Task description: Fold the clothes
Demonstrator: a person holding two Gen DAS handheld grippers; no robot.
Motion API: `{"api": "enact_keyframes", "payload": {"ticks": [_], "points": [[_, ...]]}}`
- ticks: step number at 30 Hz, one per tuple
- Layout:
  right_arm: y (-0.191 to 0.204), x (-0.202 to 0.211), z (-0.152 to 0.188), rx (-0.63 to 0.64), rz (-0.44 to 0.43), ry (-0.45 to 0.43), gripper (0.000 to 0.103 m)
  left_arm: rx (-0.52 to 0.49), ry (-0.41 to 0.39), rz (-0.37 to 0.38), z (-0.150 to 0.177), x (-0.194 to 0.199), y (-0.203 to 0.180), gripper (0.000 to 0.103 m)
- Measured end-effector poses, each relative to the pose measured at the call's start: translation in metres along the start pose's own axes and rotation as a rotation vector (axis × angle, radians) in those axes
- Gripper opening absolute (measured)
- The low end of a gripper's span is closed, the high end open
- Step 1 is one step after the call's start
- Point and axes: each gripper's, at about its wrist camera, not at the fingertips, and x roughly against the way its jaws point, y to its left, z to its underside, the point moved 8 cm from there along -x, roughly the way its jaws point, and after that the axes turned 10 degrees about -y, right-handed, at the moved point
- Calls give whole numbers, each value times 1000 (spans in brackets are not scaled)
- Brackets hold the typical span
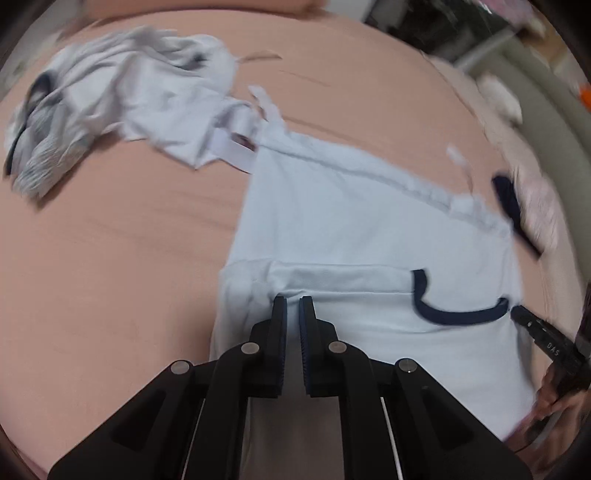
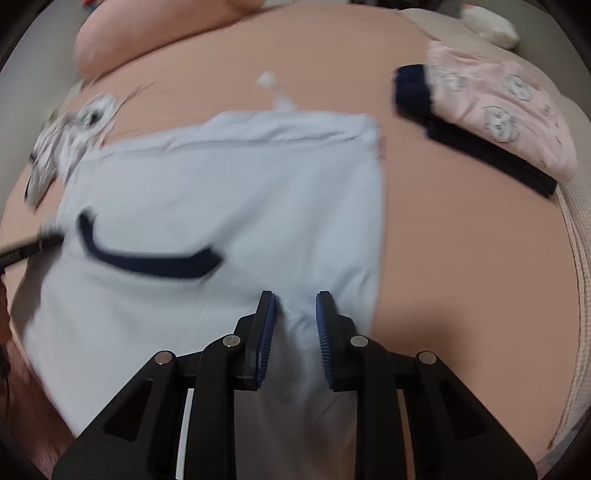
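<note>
A pale blue T-shirt [image 1: 351,221] with a navy collar [image 1: 458,314] lies on the pink bed, its near part folded over. It also shows in the right wrist view [image 2: 236,192], collar [image 2: 147,264] at left. My left gripper [image 1: 293,301] has its jaws nearly together on a fold of the shirt's left near edge. My right gripper [image 2: 295,297] is partly open, with shirt fabric bunched between its fingers at the right near edge. The right gripper's tip shows in the left wrist view [image 1: 517,314], the left gripper's in the right wrist view [image 2: 59,240].
A crumpled heap of white and grey clothes [image 1: 110,99] lies at the far left of the pink bed sheet [image 1: 110,258]. A folded pink garment [image 2: 495,110] on a folded navy one [image 2: 480,147] sits at the far right. A pillow [image 2: 147,33] lies at the back.
</note>
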Motion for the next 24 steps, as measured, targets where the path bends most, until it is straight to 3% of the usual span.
{"api": "enact_keyframes", "payload": {"ticks": [1,3,4,7,10,11,13,14,17,20,24], "points": [[-10,15,-7,-50,20,-45,21,-40,-25,24,5,14,-13,11],[-18,46,-8,-111,18,-99,21,-49,-47,106,23,37,-38,27],[-21,64,-2,-148,4,-108,22,-45,-44,149,33,43,-51,31],[-16,90,36,-220,-31,-75,22,-56,-14,263,62,46,-97,31],[4,92,73,-207,-31,-31,22,-97,0,276,79,42,-125,31],[4,91,78,-210,-34,-25,22,-114,9,268,84,40,-129,31],[0,92,85,-225,-43,-19,23,-182,33,163,95,30,-119,31],[-1,93,88,-233,-48,-15,23,-184,40,130,98,28,-110,24],[-7,94,99,-257,-62,-6,22,-90,33,140,92,38,-83,17],[-12,96,110,-280,-76,4,24,-20,-18,125,85,57,-58,16],[-20,98,125,-311,-94,18,24,62,-74,92,79,77,-24,24]]}}
